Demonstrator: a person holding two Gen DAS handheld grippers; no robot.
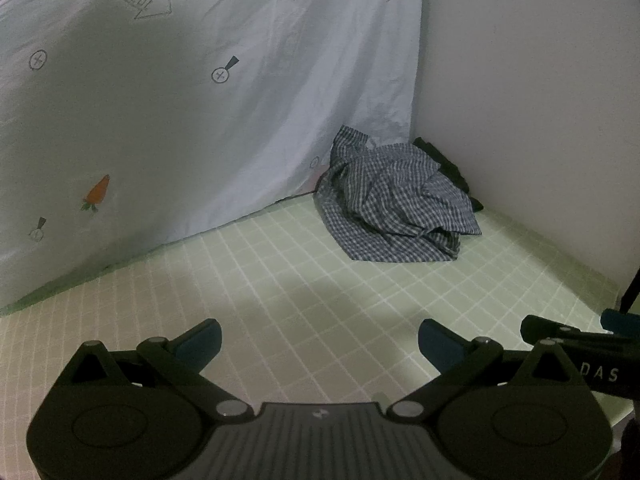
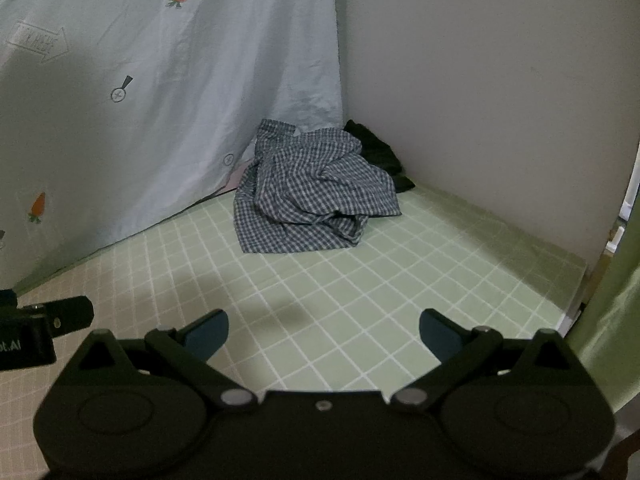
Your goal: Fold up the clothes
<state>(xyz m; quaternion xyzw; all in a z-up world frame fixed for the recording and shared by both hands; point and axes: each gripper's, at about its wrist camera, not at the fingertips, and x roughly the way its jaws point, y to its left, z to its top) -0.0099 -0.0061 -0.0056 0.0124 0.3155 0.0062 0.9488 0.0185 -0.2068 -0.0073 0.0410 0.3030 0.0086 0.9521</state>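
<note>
Both grippers, left (image 1: 320,340) and right (image 2: 324,332), hover spread wide and empty over a green checked mat (image 2: 360,300). Well ahead, in the corner by a printed sheet (image 1: 200,100), lies a crumpled blue-and-white gingham shirt (image 2: 312,192). It looks light, soft and floppy; a free edge or corner seems the best hold.

Pale green grid-pattern surface (image 2: 360,292) runs to a corner. Plain off-white wall (image 2: 480,80) right of corner; light blue carrot-print sheet (image 2: 160,100) hangs left. Dim light.
</note>
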